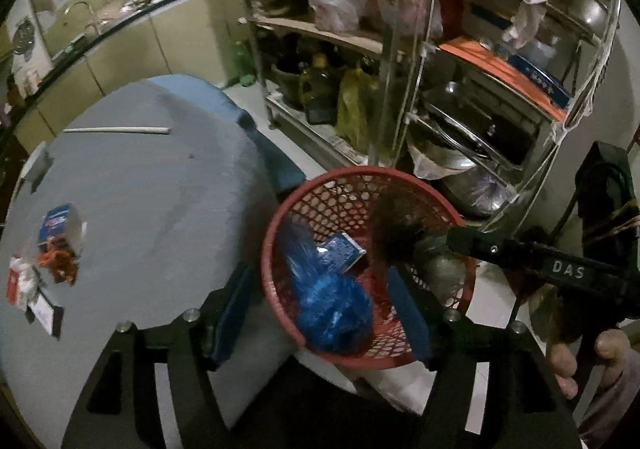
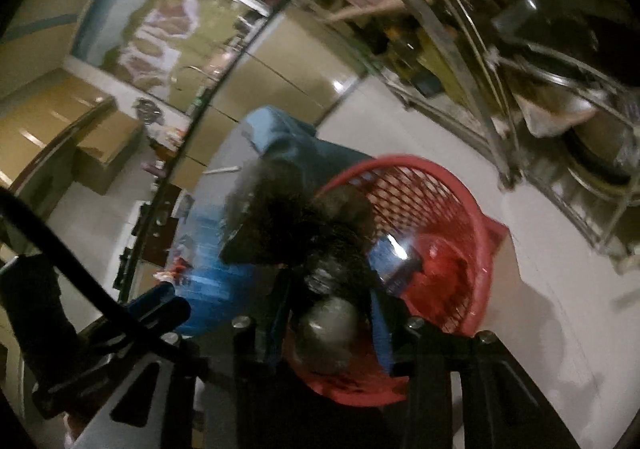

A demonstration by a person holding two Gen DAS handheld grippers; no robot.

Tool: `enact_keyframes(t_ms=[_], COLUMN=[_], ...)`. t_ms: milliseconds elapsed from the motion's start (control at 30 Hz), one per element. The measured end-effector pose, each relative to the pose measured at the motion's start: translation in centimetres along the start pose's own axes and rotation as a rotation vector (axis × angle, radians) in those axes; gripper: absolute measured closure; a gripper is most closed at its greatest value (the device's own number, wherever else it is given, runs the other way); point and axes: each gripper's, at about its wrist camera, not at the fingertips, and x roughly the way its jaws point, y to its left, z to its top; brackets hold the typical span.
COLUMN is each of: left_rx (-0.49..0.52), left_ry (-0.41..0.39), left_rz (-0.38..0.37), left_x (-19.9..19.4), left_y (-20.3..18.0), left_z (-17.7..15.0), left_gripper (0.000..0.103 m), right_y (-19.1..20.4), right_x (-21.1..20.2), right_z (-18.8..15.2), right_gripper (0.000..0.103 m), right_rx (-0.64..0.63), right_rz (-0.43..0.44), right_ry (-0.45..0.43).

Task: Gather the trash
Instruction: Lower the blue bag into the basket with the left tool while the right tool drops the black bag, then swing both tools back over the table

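Clamping my right tongs (image 2: 320, 313) on a black bag (image 2: 296, 225) over the red basket (image 2: 480, 233), left tongs (image 1: 316, 313) spread wide, empty, wrappers (image 1: 44, 269) at nine o'clock on the table (image 1: 160, 189).

The basket (image 1: 280, 233) stands on the floor right of the table (image 1: 160, 189); the rack (image 1: 400, 89) apparently behind it.

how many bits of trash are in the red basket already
2 show: a crumpled blue bag at the red basket's near side and a blue carton behind it. More may hide underneath.

Metal rack (image 1: 460, 97) crowds the red basket (image 1: 320, 185); table (image 1: 152, 177) flanks it.
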Motion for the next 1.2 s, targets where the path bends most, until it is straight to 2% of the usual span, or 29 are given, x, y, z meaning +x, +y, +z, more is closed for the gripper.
enact_keyframes(t_ms=[67,133,267,433,733,867,967,1100,1167,1200], left_rx=[0.001,-0.006,-0.044,-0.147,-0.523,-0.643,-0.693,-0.748,-0.768,-0.774], left_ry=[0.014,0.007,-0.01,-0.046,-0.108,-0.116,-0.119,-0.118,-0.113,-0.112], left_rz=[-0.003,0.006,0.048,0.122,0.361,0.445,0.461,0.445,0.428,0.422], left_x=[0.3,-0.1,-1.1,-3.9,-10.6,-12.0,-12.3,-12.1,-11.7,-11.6], left_y=[0.2,0.7,3.2,8.7,24.4,29.3,31.1,33.1,33.8,33.8], left_z=[-0.1,-0.4,-1.5,-5.0,-15.0,-18.5,-20.3,-21.9,-22.3,-22.4], left_gripper=[0.033,0.033,0.033,0.033,0.032,0.032,0.032,0.032,0.032,0.032], right_y=[-1.0,-1.3,-1.0,2.7,14.4,20.4,25.1,30.8,32.9,33.9], right_x=[-0.3,-0.6,-0.5,1.4,8.0,12.2,15.5,19.6,21.5,22.7], right_z=[0.2,0.6,1.6,2.4,0.1,-2.3,-4.3,-6.5,-7.0,-7.2], right_gripper=[0.048,0.045,0.045,0.045,0.045,0.045,0.045,0.045,0.047,0.051], right_rx=[0.022,0.025,0.011,-0.072,-0.35,-0.497,-0.625,-0.787,-0.835,-0.861], right_rz=[0.005,0.004,0.004,0.032,0.113,0.144,0.171,0.197,0.203,0.195], right_ry=[-0.017,-0.045,-0.069,-0.057,0.052,0.123,0.167,0.189,0.202,0.204])
